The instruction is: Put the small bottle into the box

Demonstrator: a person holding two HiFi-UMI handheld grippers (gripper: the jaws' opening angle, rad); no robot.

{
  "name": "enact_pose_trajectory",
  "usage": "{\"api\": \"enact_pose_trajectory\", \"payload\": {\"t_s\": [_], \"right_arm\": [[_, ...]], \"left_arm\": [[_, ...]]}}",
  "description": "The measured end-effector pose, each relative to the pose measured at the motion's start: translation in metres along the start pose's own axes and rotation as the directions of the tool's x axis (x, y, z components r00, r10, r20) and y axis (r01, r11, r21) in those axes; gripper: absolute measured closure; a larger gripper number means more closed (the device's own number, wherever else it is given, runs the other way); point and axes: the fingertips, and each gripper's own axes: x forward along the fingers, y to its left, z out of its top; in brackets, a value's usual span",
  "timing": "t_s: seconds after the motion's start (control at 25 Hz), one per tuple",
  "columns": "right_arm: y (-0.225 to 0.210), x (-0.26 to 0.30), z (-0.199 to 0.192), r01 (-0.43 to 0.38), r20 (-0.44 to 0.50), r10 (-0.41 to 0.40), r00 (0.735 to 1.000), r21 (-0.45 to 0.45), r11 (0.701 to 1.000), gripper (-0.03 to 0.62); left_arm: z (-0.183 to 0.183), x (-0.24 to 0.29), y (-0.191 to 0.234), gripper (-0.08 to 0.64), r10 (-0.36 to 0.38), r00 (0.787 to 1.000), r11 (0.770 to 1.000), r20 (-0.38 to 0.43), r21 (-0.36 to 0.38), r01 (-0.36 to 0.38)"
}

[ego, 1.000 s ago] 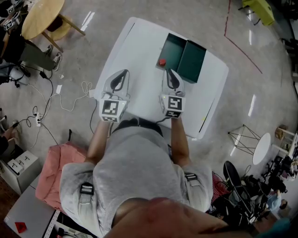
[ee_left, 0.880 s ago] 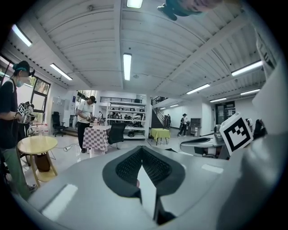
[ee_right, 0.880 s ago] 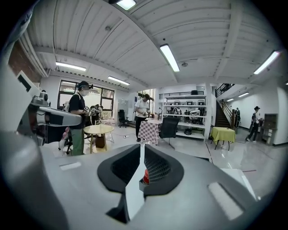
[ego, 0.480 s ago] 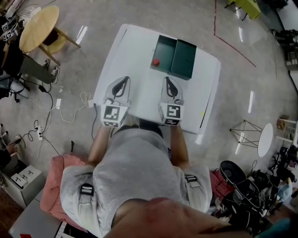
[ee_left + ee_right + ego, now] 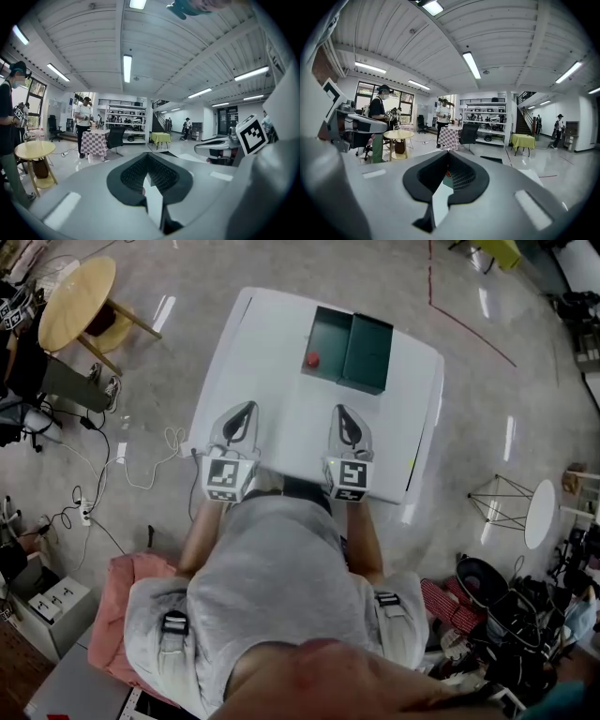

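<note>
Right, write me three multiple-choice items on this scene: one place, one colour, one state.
1. Where is the box?
A. on the floor
B. on the white table, beyond the right gripper
C. between the right gripper's jaws

2. What colour is the box?
A. dark green
B. yellow
C. white

3. How does the right gripper stand?
A. shut, empty
B. shut on the box
C. wide open

Key:
1. B, the head view shows it on the table's far part.
2. A, its panels are dark green.
3. A, the jaws meet with nothing between them.
</note>
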Motion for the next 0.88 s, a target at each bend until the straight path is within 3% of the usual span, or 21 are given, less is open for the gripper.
{"api": "enact_pose_trajectory", "payload": {"t_s": [0.88], "right_arm": [[-0.003, 0.010, 0.003, -0.023, -0.011, 0.023, 1.000, -0.001, 1.000, 0.589]], "left_arm": [[-0.002, 0.012, 0.004, 0.549, 0.010, 1.000, 1.000, -0.014, -0.005, -0.010]]}}
